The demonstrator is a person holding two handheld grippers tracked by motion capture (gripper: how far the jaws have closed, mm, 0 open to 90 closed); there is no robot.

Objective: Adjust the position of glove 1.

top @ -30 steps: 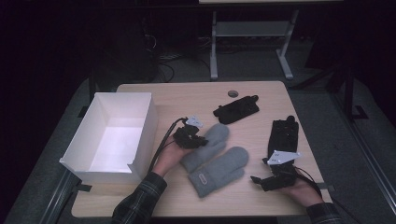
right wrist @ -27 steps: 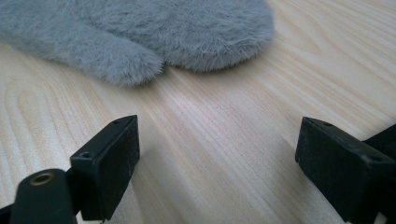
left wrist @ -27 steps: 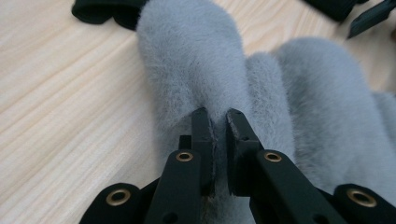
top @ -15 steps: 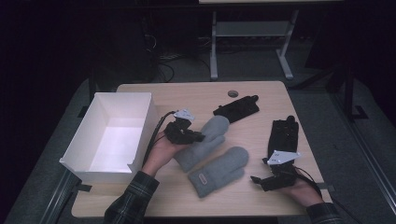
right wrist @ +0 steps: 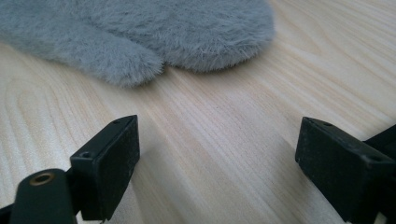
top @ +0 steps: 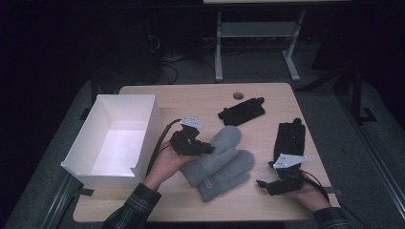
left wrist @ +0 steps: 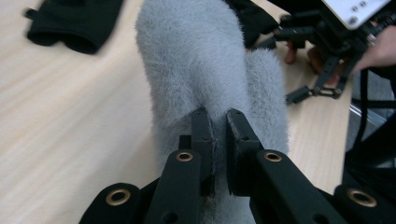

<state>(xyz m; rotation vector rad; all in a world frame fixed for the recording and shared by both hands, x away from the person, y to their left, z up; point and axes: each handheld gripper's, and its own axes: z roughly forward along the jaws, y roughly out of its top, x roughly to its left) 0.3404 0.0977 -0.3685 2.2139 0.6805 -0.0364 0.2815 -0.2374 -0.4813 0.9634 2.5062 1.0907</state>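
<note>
Two fluffy grey mittens lie side by side at the table's middle. My left gripper [top: 204, 148] is shut on the near end of the upper mitten [top: 225, 141] and holds that end a little off the wood. In the left gripper view the jaws [left wrist: 219, 133] pinch the grey pile of that mitten [left wrist: 196, 56] in a narrow slit. The lower mitten [top: 231, 174] rests flat. My right gripper [top: 265, 184] sits low near the front right, open, aimed at the mittens. Bare wood lies between its jaws [right wrist: 217, 140], and the mitten [right wrist: 177, 28] lies just beyond.
An open white box [top: 114, 138] stands at the table's left. One black glove [top: 241, 110] lies toward the back, another black glove [top: 289, 137] at the right, just beyond my right hand. A small round disc [top: 238, 95] sits near the far edge.
My left gripper has risen a little with the upper mitten's end in it, lifting that end from the table. The right gripper has stayed put.
</note>
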